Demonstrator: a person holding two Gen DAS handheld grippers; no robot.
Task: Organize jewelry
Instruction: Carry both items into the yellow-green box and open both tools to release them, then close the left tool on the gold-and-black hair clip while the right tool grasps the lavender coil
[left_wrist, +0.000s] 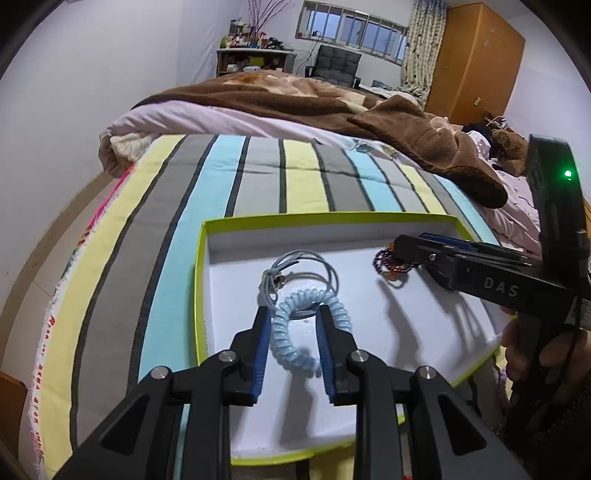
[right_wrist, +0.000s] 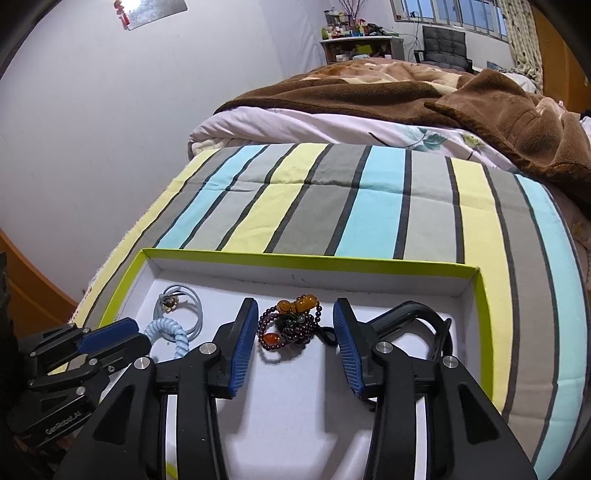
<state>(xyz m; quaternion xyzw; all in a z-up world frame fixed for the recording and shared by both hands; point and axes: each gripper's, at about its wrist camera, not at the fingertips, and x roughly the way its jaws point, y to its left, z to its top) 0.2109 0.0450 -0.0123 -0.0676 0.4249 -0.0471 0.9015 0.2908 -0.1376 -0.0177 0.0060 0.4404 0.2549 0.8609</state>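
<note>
Two grippers over a jewelry tray on a striped bed

Left gripper (left_wrist: 291, 314) stands partly open, the pale-blue coil bracelet (left_wrist: 310, 325) lying loose between its pads; right gripper (right_wrist: 295, 314) gapes wide around the dark beaded bracelets (right_wrist: 291, 326), all inside the green-rimmed tray (right_wrist: 306, 260).

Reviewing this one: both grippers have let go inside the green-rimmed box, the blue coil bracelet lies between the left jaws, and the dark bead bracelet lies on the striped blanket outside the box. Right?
Not quite. The dark bead bracelet lies inside the green-rimmed box, between the open jaws of the right gripper, as the right wrist view shows. The rest holds: the blue coil bracelet lies between the open jaws of the left gripper.
</note>
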